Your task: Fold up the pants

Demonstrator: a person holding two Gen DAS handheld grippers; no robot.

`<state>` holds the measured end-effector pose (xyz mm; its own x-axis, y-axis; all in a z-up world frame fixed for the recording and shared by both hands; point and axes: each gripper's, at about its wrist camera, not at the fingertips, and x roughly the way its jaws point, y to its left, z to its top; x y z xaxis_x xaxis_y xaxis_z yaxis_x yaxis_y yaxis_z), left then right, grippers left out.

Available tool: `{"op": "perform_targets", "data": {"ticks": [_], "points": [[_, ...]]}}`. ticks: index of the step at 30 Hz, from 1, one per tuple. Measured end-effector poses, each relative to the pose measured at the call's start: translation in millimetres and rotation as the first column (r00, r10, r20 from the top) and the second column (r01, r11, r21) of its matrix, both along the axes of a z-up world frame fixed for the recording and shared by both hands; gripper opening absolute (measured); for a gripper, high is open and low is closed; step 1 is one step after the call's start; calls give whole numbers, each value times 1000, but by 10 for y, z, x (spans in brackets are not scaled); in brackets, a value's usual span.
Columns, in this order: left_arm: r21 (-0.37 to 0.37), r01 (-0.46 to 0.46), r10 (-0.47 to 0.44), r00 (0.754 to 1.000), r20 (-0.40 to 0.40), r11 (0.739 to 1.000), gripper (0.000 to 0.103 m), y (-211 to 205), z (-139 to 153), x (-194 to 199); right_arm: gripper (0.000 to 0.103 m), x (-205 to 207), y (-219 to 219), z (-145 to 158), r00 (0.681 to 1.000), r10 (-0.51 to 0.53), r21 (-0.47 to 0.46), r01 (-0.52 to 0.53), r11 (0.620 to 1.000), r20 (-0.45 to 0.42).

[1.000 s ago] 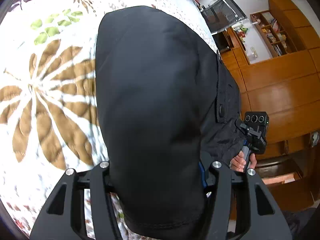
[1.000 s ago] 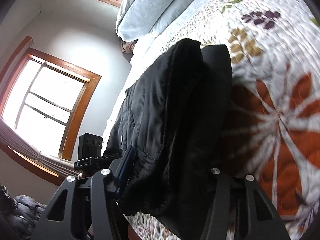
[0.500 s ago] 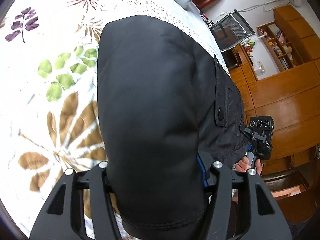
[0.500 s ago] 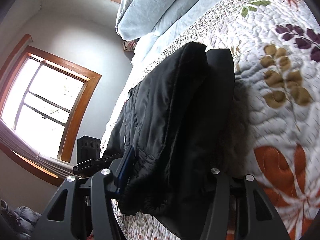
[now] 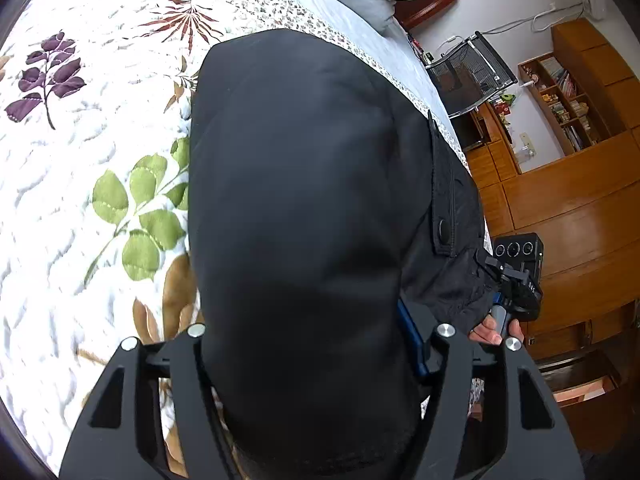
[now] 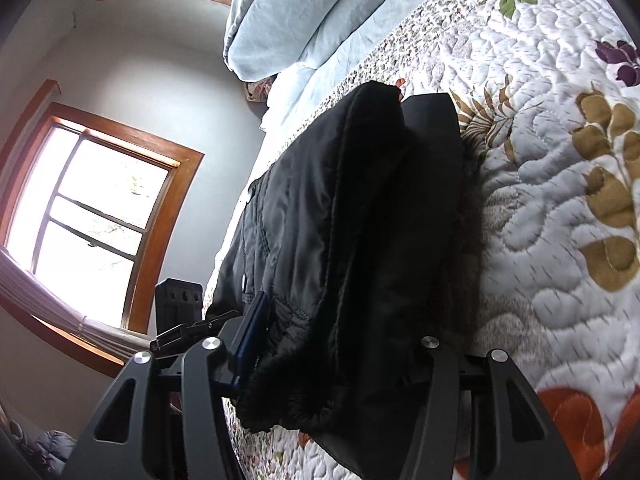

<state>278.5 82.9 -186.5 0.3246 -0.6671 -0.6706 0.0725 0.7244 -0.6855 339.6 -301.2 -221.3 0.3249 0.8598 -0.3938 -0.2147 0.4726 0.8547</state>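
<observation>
**Black pants bunched between both hand-held grippers, most of the fingers buried in fabric**

The black pants [image 5: 304, 216] fill the middle of both wrist views and cover nearly everything in front of each camera. They're stretched over the floral quilt [image 5: 92, 184] on the bed, one end in each tool.

Left hand-held gripper [image 5: 320, 360]: its jaws have just been opening, with the thick fold of cloth sitting between them. The fingertips are buried under the fabric, so I can't tell whether the pads are actually pressing on it.

Right hand-held gripper [image 6: 320, 364]: cloth is bunched between the fingers here too and spills over the front edge. Looks clamped on the pants, though the tips are hidden.

From the left view you can see the other tool's camera block and a bit of a hand [image 5: 494, 330] gripping its handle, mostly covered by the pants.

Pillows [image 6: 296, 12] are cut off at the top edge. The wooden shelves [image 5: 560, 92] hold small stuff, too tiny to make out.
</observation>
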Motion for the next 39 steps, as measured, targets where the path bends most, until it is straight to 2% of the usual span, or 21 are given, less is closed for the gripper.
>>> {"op": "perform_targets", "data": {"ticks": [7,16,26,27,30,34,37,39], "points": [[-9,7,-7,1000,8,1000,69,-29,-39,9,53,-18,-135,-150,1000,-9,50,10,999,-19],[-15,12,-12,1000,10,1000,71,-102,4,96,54,-65,-157,-178,1000,-27,40,28,999,-7],[-17,16,-15,1000,11,1000,75,-138,0,126,61,-75,-131,-130,999,-26,17,27,999,-27],[-15,16,-16,1000,11,1000,76,-134,-13,121,64,-69,-134,-125,999,-26,18,26,999,-28],[-1,17,-17,1000,11,1000,78,-135,-5,129,74,-111,-145,-94,999,-22,24,23,999,-25],[72,12,-15,999,36,997,82,-146,71,88,81,-206,-144,-40,1000,-18,-5,18,1000,-17],[111,3,-9,998,55,994,88,-122,111,36,82,-304,-155,-13,1000,-23,-28,23,999,-13],[114,-1,-7,998,62,994,88,-96,120,14,82,-386,-178,4,999,-34,-39,34,999,-3]]}}
